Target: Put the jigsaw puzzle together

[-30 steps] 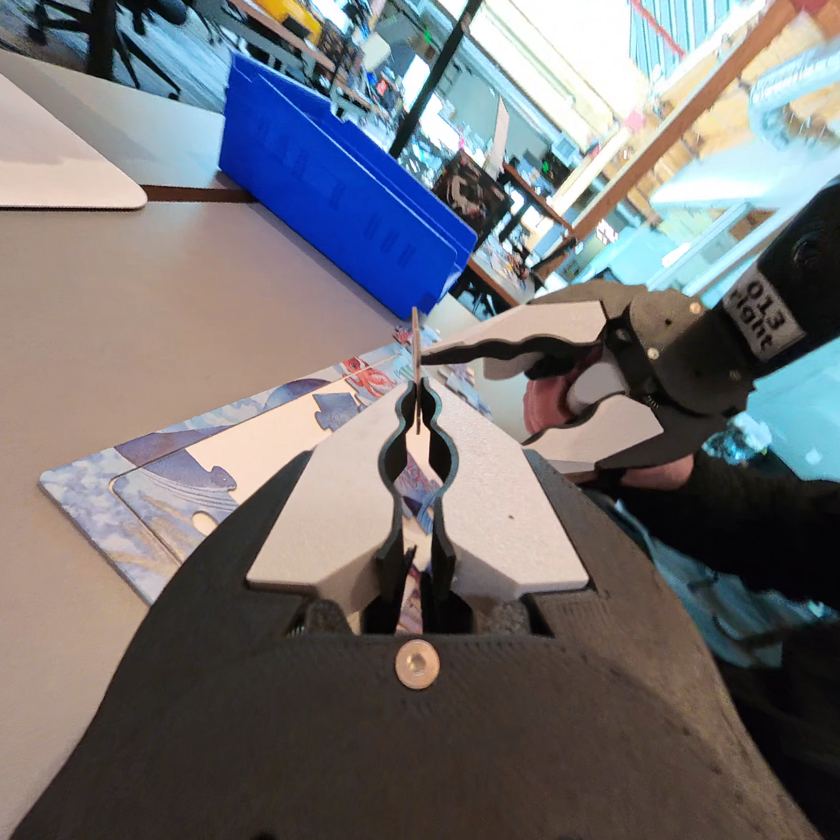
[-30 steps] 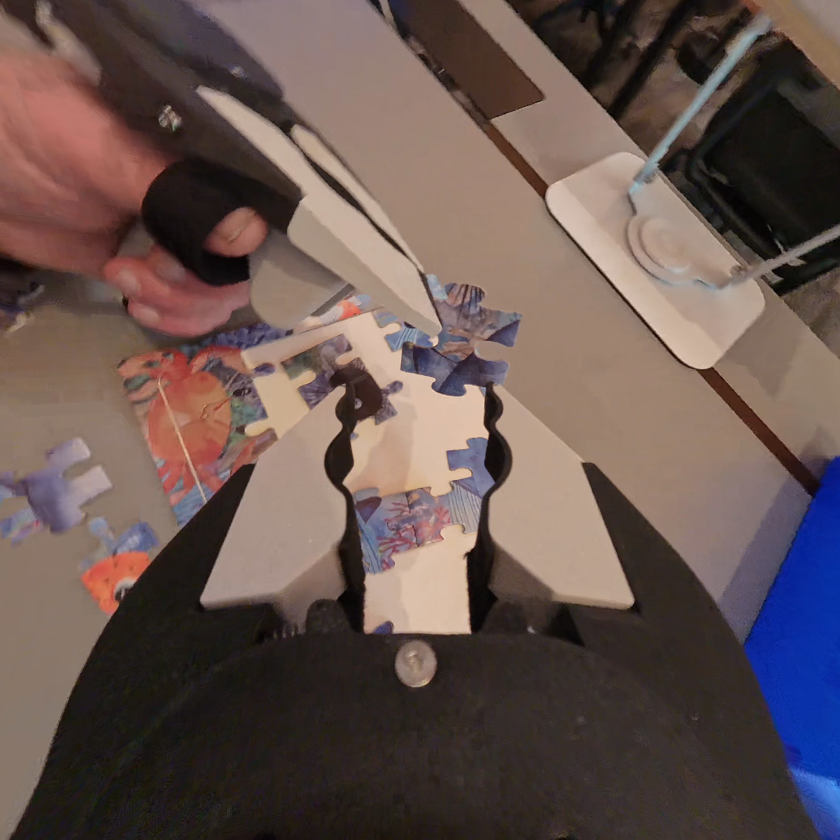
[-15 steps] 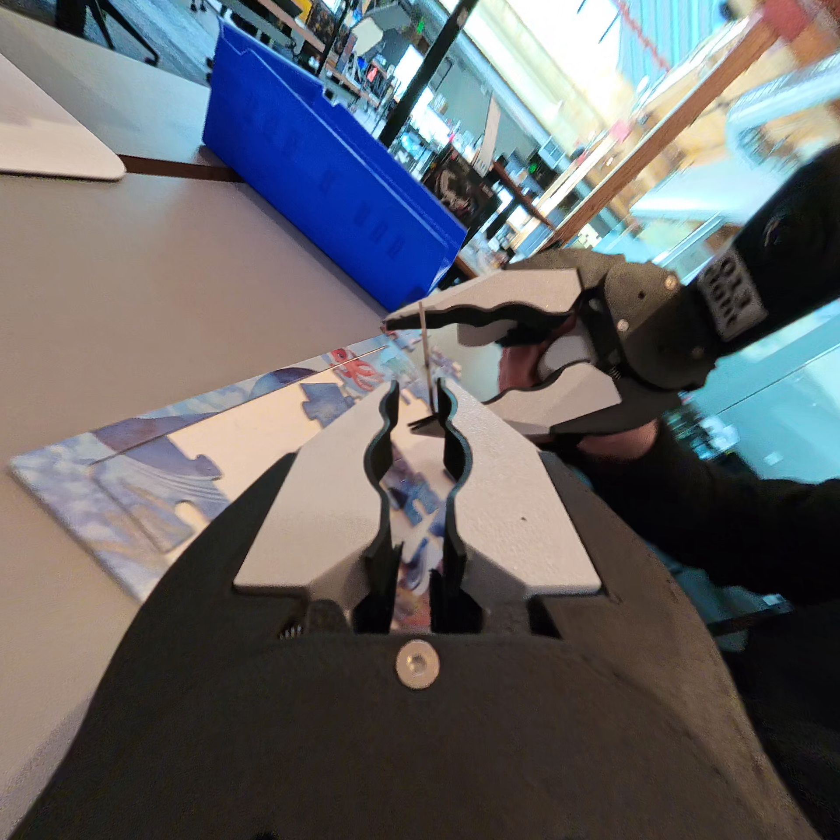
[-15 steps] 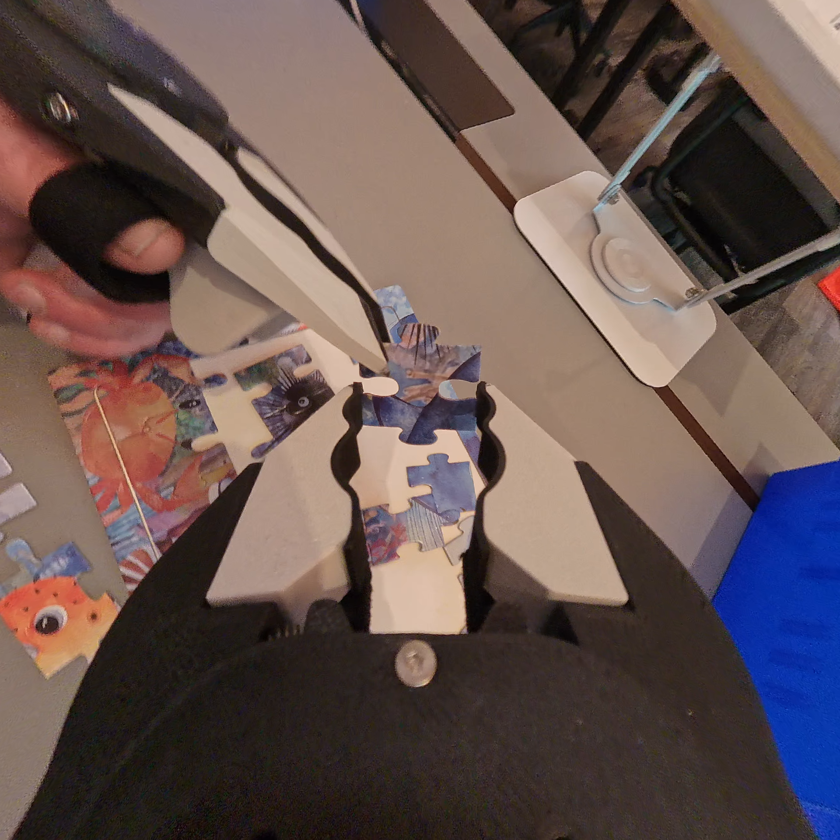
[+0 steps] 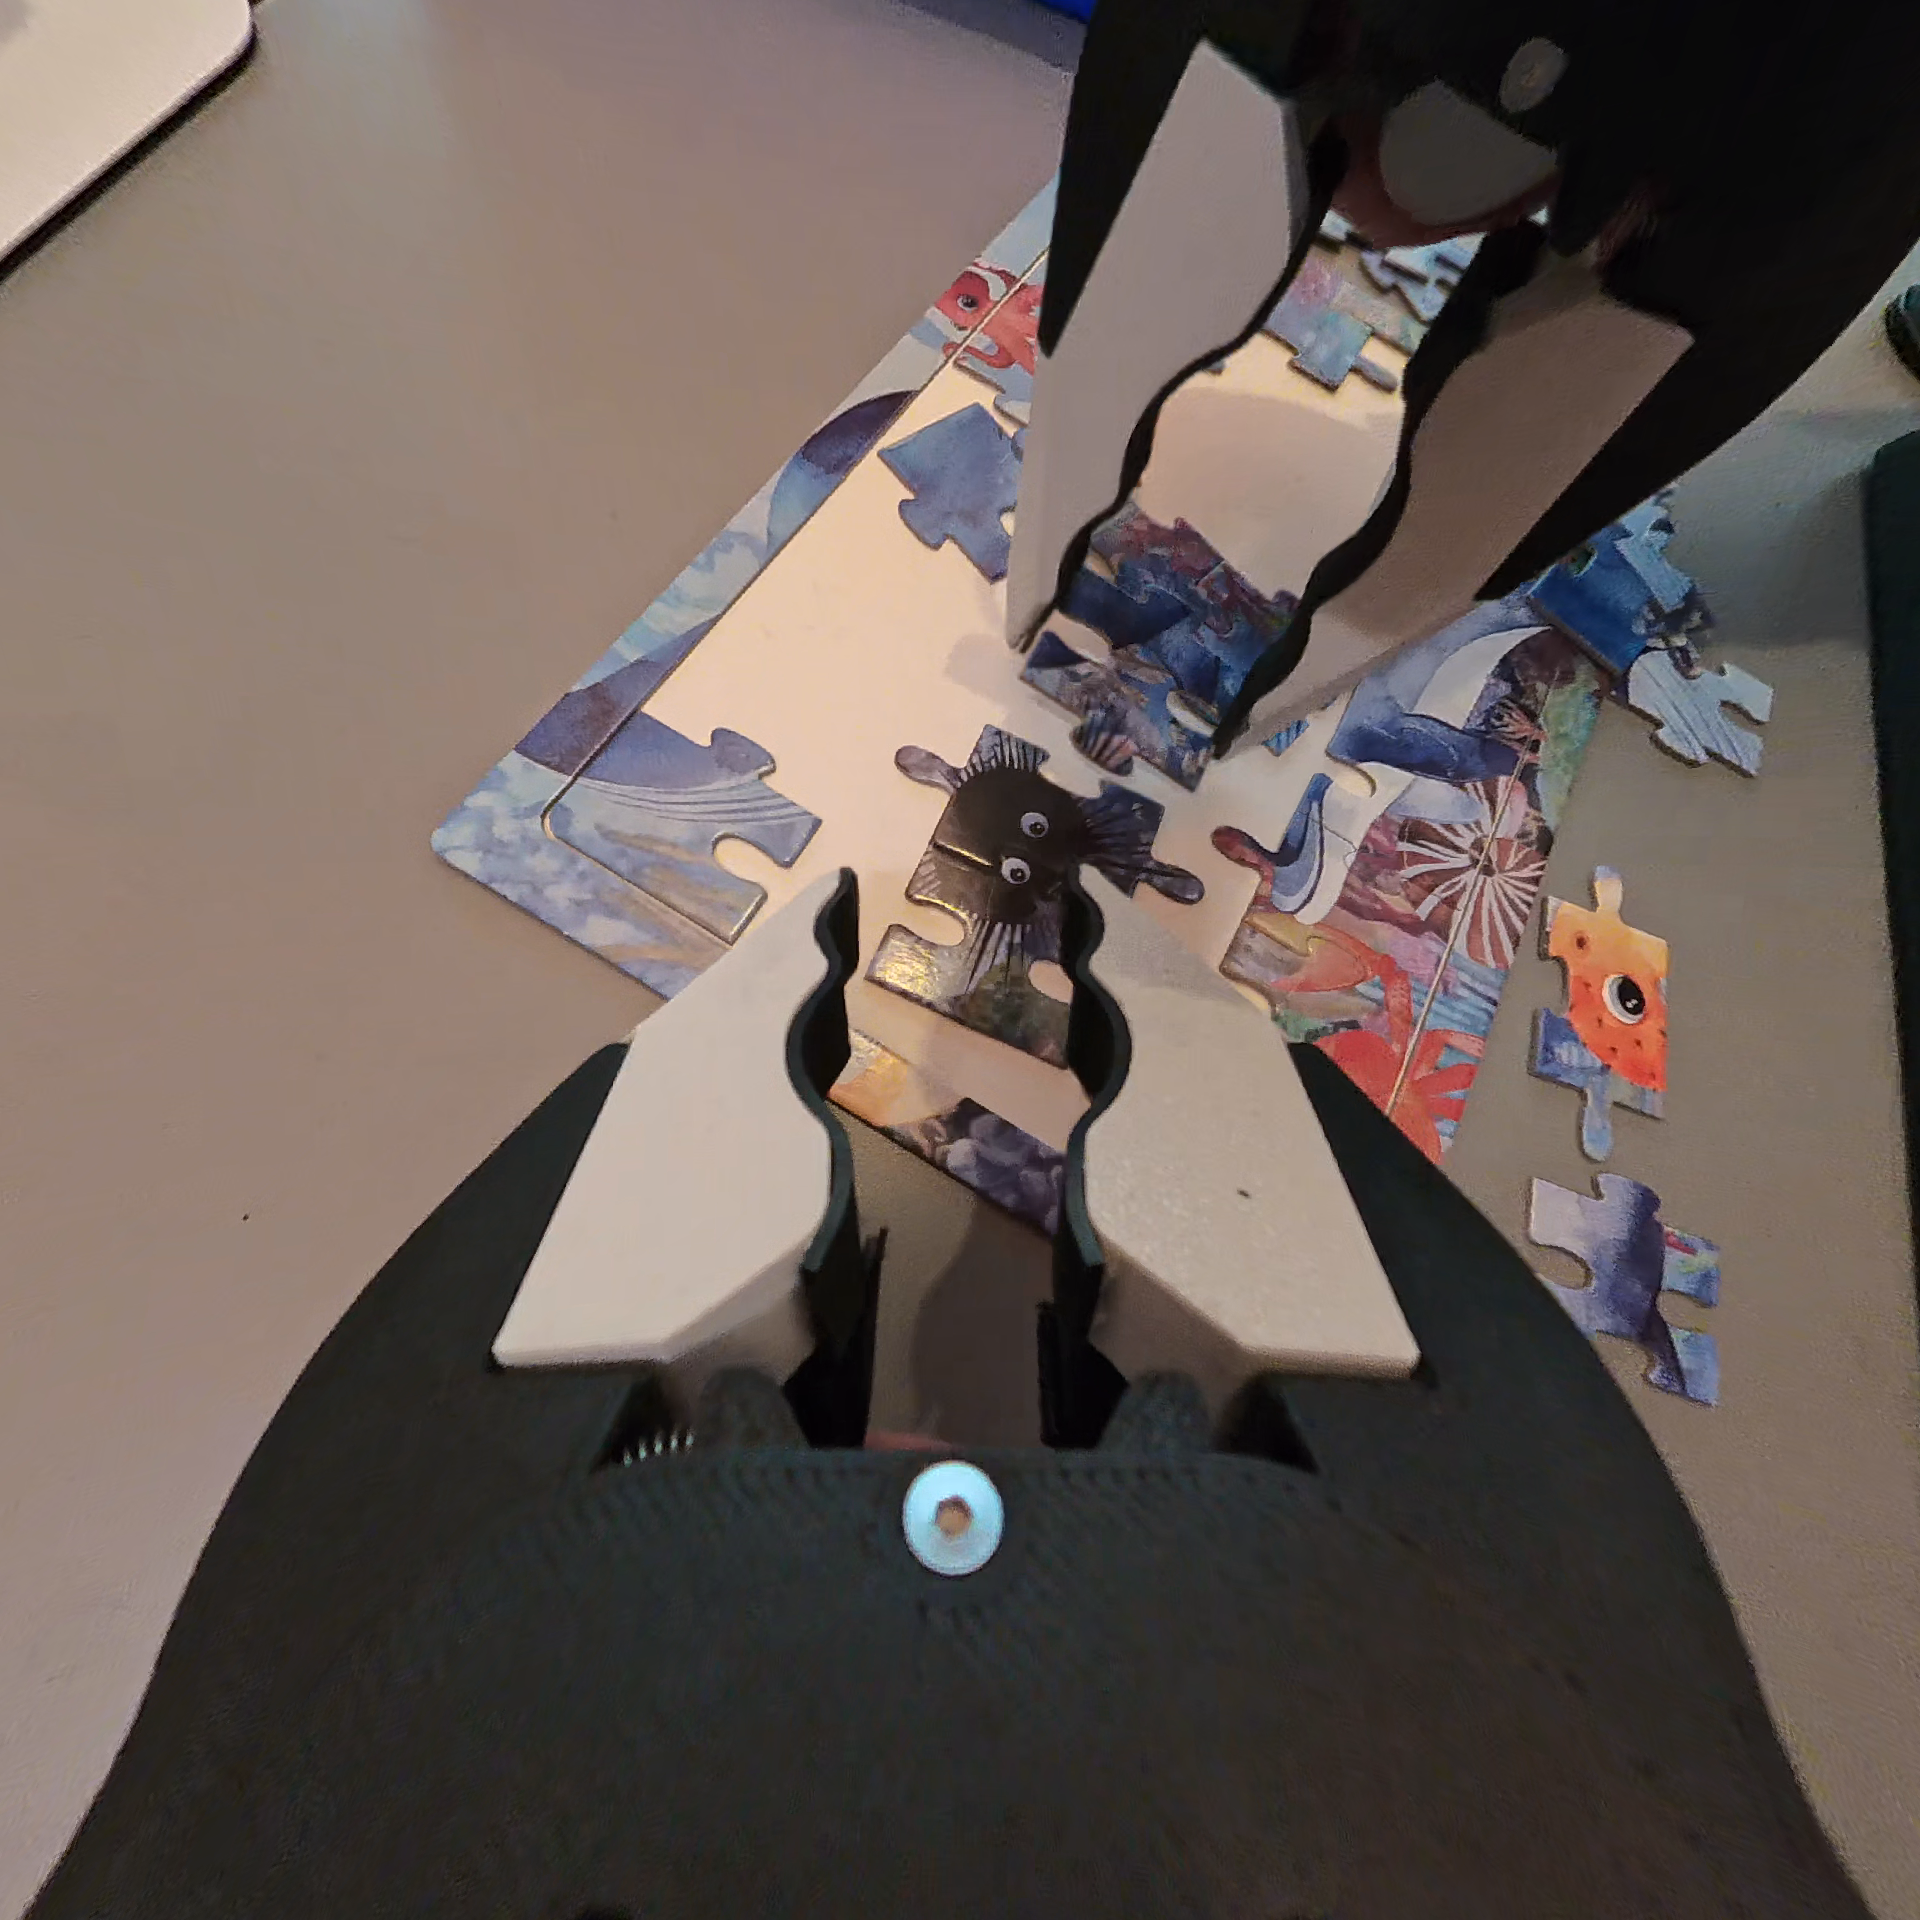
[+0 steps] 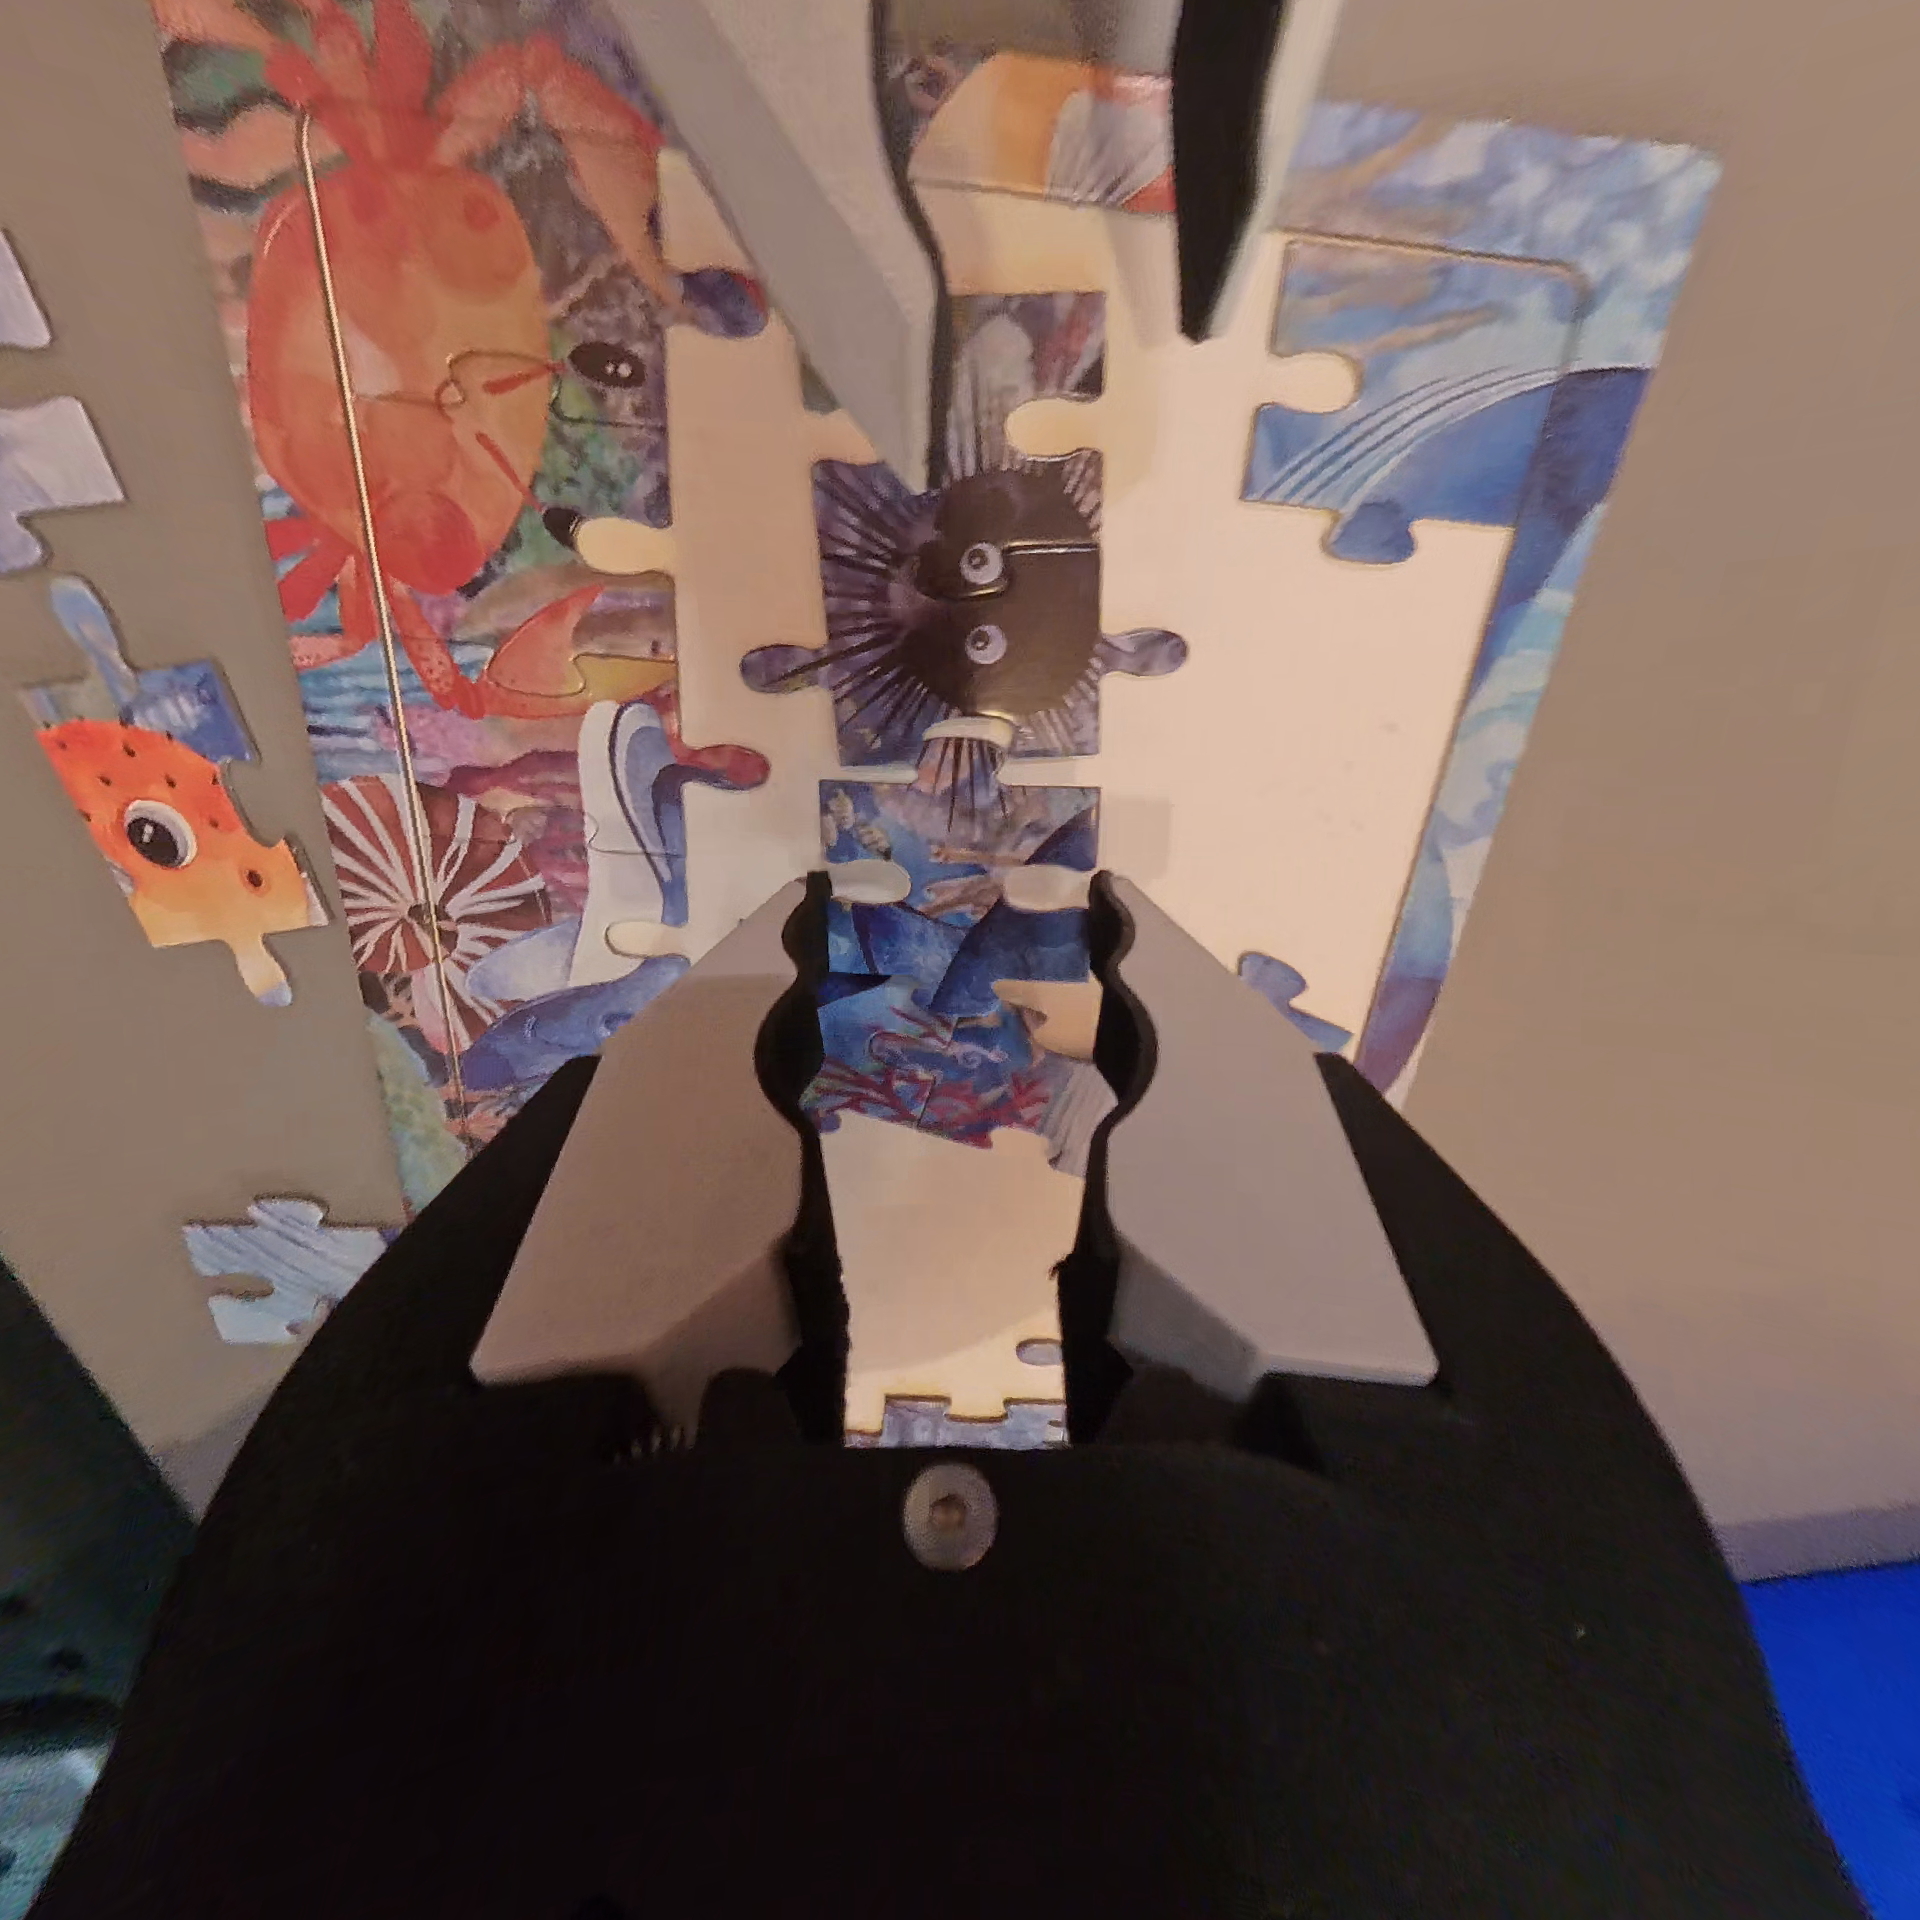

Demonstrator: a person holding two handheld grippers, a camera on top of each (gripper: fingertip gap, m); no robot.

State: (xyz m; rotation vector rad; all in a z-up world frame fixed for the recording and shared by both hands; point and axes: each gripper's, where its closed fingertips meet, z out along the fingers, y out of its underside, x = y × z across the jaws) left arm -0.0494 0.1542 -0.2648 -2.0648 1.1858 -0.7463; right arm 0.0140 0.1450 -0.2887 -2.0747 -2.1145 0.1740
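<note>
The puzzle tray (image 5: 831, 665) lies on the grey table, with its cream floor partly bare and the border picture filled in. Two joined black sea-urchin pieces (image 5: 1023, 842) lie flat on it, just beyond my left gripper (image 5: 961, 894), which is open and empty. My right gripper (image 5: 1127, 686) comes in from the far side, open, its tips down over a cluster of joined blue pieces (image 5: 1153, 623). In the right wrist view the right gripper (image 6: 956, 883) straddles those blue pieces (image 6: 935, 997). The urchin pieces (image 6: 966, 613) lie beyond, and the left gripper (image 6: 1055, 390) is at the top.
Loose pieces lie off the tray: an orange fish piece (image 5: 1605, 997) (image 6: 166, 821), a blue piece (image 5: 1621, 1268) and a pale blue one (image 5: 1704, 707). A white base plate (image 5: 104, 104) sits far left. A blue bin (image 6: 1829, 1714) shows at the lower right corner. My right fingertips sit around 7 centimetres from my left ones.
My left gripper was shut on a piece held on edge; it has opened and tilted down over the tray. The right gripper has dropped over the blue pieces. Both views now look down.
</note>
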